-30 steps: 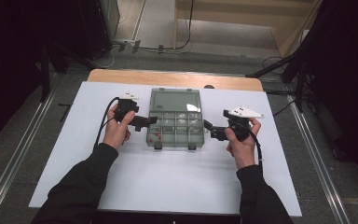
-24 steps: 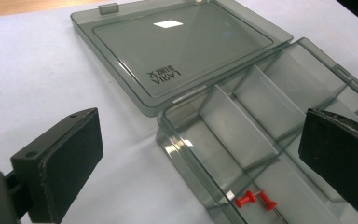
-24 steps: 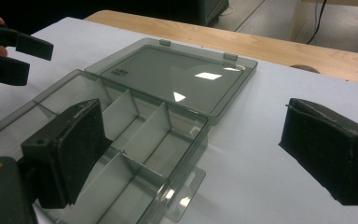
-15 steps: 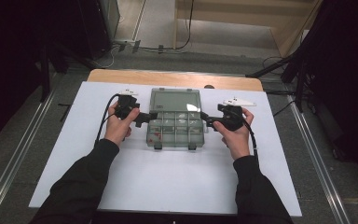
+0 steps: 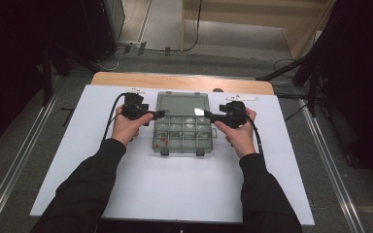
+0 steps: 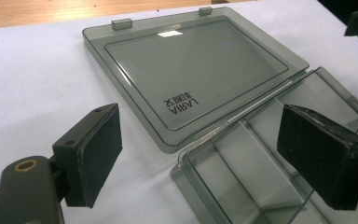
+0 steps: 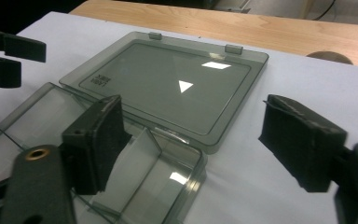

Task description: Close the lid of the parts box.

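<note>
Hands have drawn inward since the earlier high view: the left claw (image 5: 161, 114) and the right claw (image 5: 208, 115) now sit at the two far corners of the compartment box (image 5: 183, 136), just by its hinge line, where a moment ago both hung clear of its sides. Both sets of jaws have just been closing, yet they stand apart, pressing on nothing. The lid (image 5: 181, 104) lies flat and open beyond both claws on the white worktop (image 5: 175, 184), whose bare wooden edge (image 5: 126, 80) shows at the far side; dark floor, rails and cables surround it.

From the left gripper view, the left claw (image 6: 205, 149) straddles the box's corner wall (image 6: 186, 163), one pad outside over the worktop, the other above an empty compartment. Lettering on the lid (image 6: 182, 100), unreadable from above, is plain here.

From the right gripper view, the right claw (image 7: 191, 149) brackets the opposite corner (image 7: 200, 161) likewise, pads not touching it; the left claw (image 7: 9, 56) shows beyond the box.
</note>
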The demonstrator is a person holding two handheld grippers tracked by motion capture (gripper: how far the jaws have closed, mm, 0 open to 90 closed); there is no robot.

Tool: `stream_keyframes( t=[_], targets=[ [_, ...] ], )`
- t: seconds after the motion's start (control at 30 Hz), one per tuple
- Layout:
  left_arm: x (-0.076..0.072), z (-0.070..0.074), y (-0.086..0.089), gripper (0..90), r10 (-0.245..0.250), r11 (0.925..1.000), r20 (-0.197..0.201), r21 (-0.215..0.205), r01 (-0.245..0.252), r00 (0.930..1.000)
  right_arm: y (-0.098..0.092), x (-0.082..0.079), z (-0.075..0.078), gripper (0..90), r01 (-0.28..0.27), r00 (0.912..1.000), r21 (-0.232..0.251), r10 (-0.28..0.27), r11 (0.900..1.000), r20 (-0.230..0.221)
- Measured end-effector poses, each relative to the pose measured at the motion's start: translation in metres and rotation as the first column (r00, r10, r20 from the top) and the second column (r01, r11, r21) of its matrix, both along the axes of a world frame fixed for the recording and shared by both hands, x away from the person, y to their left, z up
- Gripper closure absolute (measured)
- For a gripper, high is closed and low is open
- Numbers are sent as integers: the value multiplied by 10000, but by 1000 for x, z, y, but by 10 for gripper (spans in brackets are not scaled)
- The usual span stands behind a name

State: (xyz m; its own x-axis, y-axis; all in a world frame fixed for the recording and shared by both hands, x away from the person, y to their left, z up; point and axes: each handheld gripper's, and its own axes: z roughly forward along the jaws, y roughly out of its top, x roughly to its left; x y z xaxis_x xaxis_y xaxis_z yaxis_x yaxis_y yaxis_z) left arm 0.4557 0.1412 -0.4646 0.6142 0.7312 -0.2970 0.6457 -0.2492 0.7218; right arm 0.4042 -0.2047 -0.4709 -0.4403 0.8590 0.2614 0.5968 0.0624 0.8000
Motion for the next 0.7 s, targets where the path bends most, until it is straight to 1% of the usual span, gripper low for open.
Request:
stream_keyframes(
  t=[0.03, 0.07, 0.13, 0.17, 0.23, 0.3, 0.37, 0.4, 0.43, 0.47, 0.5, 0.57, 0.63, 0.67, 0.7],
  targets=[
    [2, -1, 0, 142, 87, 9999, -70, -122, -88, 9999, 0, 2, 0, 297, 113, 9999, -19, -113, 9999, -7],
    [3, -2, 0, 153, 160, 9998, -148, -67, -161, 9998, 0, 3, 1, 323, 136, 9999, 3, -136, 9999, -80],
    [7, -4, 0, 186, 271, 9996, -293, -102, -274, 9992, 0, 7, 1, 373, 105, 9998, 54, -104, 9999, -144],
    [8, -5, 0, 195, 261, 9995, -336, -170, -267, 9991, 0, 8, 2, 378, 99, 9998, -20, -99, 9999, -195],
    [10, -6, -1, 221, 246, 9996, -414, -142, -252, 9988, 0, 11, 1, 406, 93, 9996, 39, -92, 9999, -277],
    [12, -7, -2, 239, 362, 9992, -479, -164, -370, 9982, 0, 15, -1, 422, 87, 9990, 60, -84, 9999, -442],
    [13, -8, -2, 282, 524, 9985, -408, -141, -531, 9978, -1, 18, -4, 460, 48, 9980, 110, -41, 9999, -624],
    [15, -9, -1, 308, 592, 9981, -427, -173, -599, 9973, -1, 20, -4, 478, 34, 9975, 115, -26, 9999, -702],
    [15, -9, -1, 314, 590, 9978, -482, -266, -603, 9971, -1, 22, -5, 494, 3, 9963, 65, 2, 10000, -859],
    [16, -11, 0, 315, 540, 9980, -558, -297, -557, 9970, -1, 23, -5, 503, 12, 9953, 61, -6, 10000, -964],
    [17, -12, 0, 334, 526, 9979, -564, -338, -545, 9970, -2, 26, -6, 512, 59, 9932, 110, -46, 9999, -1165],
    [18, -13, 0, 340, 509, 9975, -623, -452, -538, 9968, -4, 27, -7, 523, 108, 9919, 249, -76, 9996, -1266],
    [19, -14, 0, 340, 538, 9966, -686, -580, -578, 9962, -4, 29, -10, 527, 178, 9906, 214, -147, 9996, -1360],
    [19, -15, 0, 340, 461, 9975, -713, -509, -498, 9964, -4, 30, -11, 527, 141, 9899, 181, -114, 9997, -1412],
    [20, -15, -1, 340, 486, 9973, -765, -511, -526, 9959, -4, 31, -13, 528, 195, 9894, 164, -170, 9997, -1441]
  ],
)
